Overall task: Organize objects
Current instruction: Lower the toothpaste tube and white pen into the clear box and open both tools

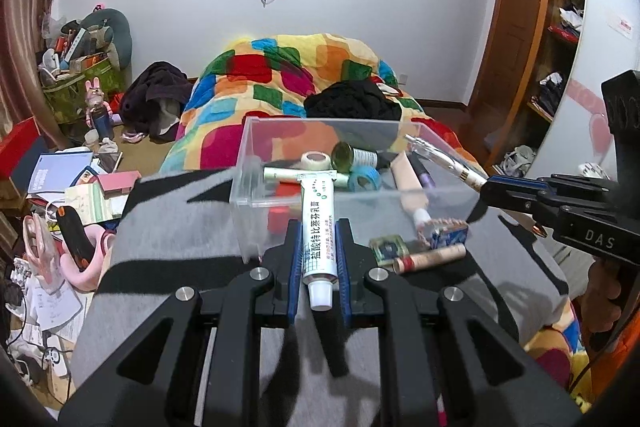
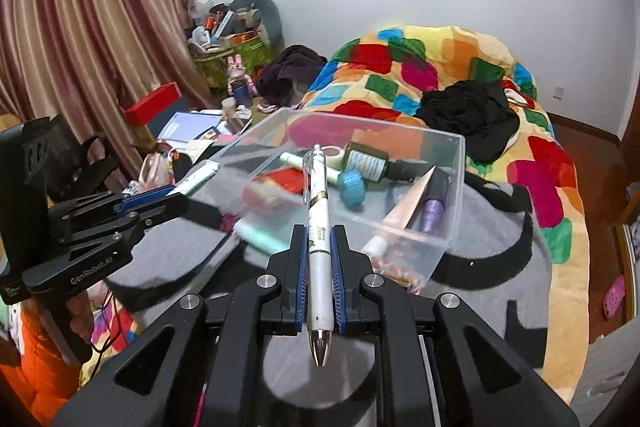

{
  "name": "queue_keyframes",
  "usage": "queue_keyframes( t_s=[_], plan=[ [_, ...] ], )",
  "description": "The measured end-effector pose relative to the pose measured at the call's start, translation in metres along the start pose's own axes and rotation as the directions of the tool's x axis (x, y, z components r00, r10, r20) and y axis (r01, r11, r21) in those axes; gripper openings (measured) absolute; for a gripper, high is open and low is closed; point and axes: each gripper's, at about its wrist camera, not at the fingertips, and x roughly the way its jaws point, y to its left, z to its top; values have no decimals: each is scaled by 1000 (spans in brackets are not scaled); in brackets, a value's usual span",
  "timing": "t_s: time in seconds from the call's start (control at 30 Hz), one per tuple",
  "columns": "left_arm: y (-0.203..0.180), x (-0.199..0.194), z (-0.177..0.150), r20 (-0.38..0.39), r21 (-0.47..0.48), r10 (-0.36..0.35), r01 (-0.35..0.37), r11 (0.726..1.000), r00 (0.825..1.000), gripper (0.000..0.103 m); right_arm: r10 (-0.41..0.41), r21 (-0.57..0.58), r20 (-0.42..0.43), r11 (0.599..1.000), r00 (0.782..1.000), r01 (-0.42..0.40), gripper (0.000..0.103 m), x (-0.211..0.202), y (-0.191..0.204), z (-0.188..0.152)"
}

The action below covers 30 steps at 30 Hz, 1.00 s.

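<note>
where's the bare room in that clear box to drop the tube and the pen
The near-left corner of the clear box looks bare, bordered by its left wall and the red item. The far strip along the back wall also seems free. The middle is crowded: tape rolls, green bottle. The right side holds the purple bottle.

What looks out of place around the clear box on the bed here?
A few small items lie on the grey cloth outside the clear box, beside its near wall, while most things sit inside it. The left tongs hold a white tube and the right tongs a pen, neither yet in the box.
</note>
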Motion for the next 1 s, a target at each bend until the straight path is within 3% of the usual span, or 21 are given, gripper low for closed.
queue_keyframes(
  t_s=[0.27, 0.7, 0.8, 1.0],
  plan=[
    [8, 23, 21, -17, -13, 24, -24, 1000, 1000, 15, -12, 6, -19, 1000, 1000, 12, 10, 23, -13, 20],
    [17, 74, 37, -120, -36, 29, -33, 999, 992, 15, 21, -73, -145, 997, 989, -32, 10, 88, -8, 44],
    [17, 77, 38, -132, -46, 8, -14, 999, 991, 15, -19, -86, -151, 996, 988, 6, 11, 92, -9, 46],
    [12, 57, 38, -88, -19, -8, 7, 1000, 996, 16, -13, -75, -120, 997, 993, 4, 20, 72, -15, 43]
  ],
)
